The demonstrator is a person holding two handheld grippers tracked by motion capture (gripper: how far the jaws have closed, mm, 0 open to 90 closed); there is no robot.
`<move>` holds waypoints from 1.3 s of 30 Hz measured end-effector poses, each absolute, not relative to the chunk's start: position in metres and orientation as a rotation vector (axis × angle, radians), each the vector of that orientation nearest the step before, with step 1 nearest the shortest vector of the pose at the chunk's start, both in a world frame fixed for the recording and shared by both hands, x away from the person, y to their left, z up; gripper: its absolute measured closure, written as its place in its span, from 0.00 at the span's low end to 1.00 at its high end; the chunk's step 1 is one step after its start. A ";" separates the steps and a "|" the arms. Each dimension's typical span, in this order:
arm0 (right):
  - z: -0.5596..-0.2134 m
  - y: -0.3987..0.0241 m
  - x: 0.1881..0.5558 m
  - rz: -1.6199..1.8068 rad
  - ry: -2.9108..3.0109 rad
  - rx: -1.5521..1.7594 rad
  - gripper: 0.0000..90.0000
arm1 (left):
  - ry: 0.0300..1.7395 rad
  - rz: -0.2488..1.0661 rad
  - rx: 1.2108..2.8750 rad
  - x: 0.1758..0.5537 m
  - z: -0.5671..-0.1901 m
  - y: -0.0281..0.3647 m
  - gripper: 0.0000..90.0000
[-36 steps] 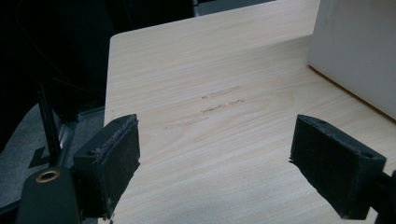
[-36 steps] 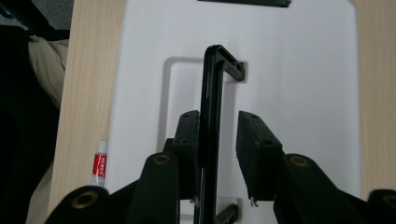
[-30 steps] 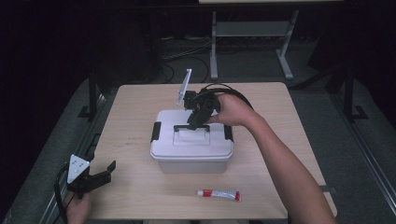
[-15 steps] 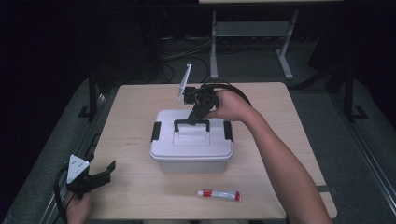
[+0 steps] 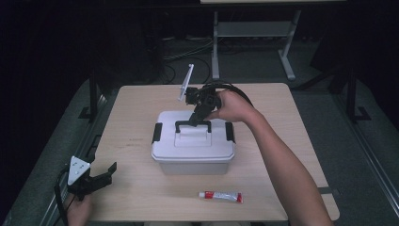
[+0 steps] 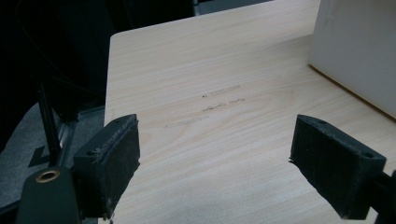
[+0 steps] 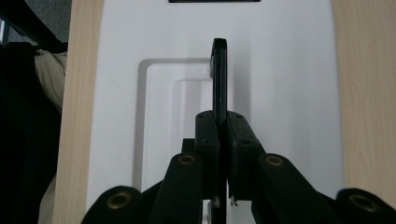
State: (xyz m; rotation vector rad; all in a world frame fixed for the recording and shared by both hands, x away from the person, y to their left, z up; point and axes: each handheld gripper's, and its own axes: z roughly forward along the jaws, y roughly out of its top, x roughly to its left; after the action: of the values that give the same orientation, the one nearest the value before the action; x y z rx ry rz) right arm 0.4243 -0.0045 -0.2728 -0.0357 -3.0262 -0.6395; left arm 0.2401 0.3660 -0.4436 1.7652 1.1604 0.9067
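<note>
Centre frame on worktop [image 5: 131,141]: white lidded box [image 5: 193,153], rigid, smooth plastic, likely light. Right gripper [image 5: 195,120] fingers clamped on black carry handle [image 7: 219,74], best hold. Left gripper [image 5: 101,176] fingers apart, lower left.

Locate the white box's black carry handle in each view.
High view: black handle raised on the lid at centre, right gripper clamped on it.
Left gripper view: not in it.
Right gripper view: handle edge-on at centre, between the jaws.
Shared landmark: white box.
</note>
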 end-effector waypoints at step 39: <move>-0.251 -0.015 0.419 -0.717 -3.046 -0.045 0.94 | 1.158 0.907 1.767 0.240 -0.443 0.365 0.17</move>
State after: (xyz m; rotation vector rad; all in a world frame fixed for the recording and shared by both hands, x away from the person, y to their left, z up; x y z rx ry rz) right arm 0.4187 -0.0150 -0.2506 -0.0451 -3.0463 -0.7171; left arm 0.2399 0.3654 -0.4428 1.7665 1.1580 0.9066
